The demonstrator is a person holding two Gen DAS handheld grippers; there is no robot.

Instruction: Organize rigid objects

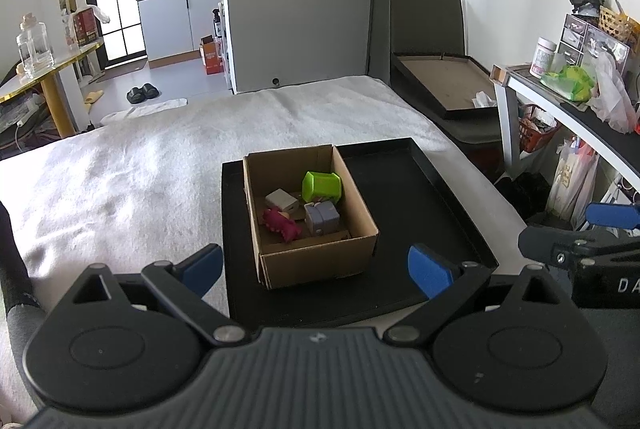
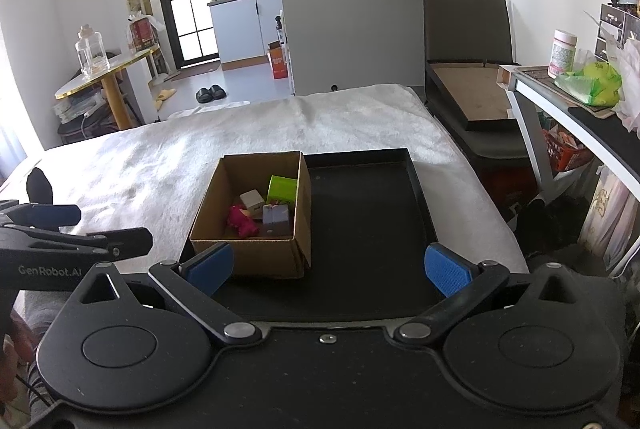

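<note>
An open cardboard box (image 1: 316, 261) (image 2: 256, 257) stands on the left part of a black tray (image 1: 404, 197) (image 2: 360, 213) on the white bed cover. Inside lie a lime-green block (image 1: 322, 185) (image 2: 282, 189), a beige block (image 1: 282, 200) (image 2: 253, 200), a grey-lilac block (image 1: 322, 217) (image 2: 276, 219) and a magenta toy (image 1: 282, 224) (image 2: 242, 221). My left gripper (image 1: 316, 269) hangs open in front of the box, empty. My right gripper (image 2: 328, 267) is open too, empty, near the tray's front edge. Each gripper shows at the side of the other's view.
The white bed cover (image 1: 160, 157) spreads left and behind the tray. A dark chair holding a shallow brown tray (image 1: 452, 85) stands at the back right. A cluttered white shelf (image 1: 568, 97) runs along the right. A round table with a glass bottle (image 1: 34, 49) is far left.
</note>
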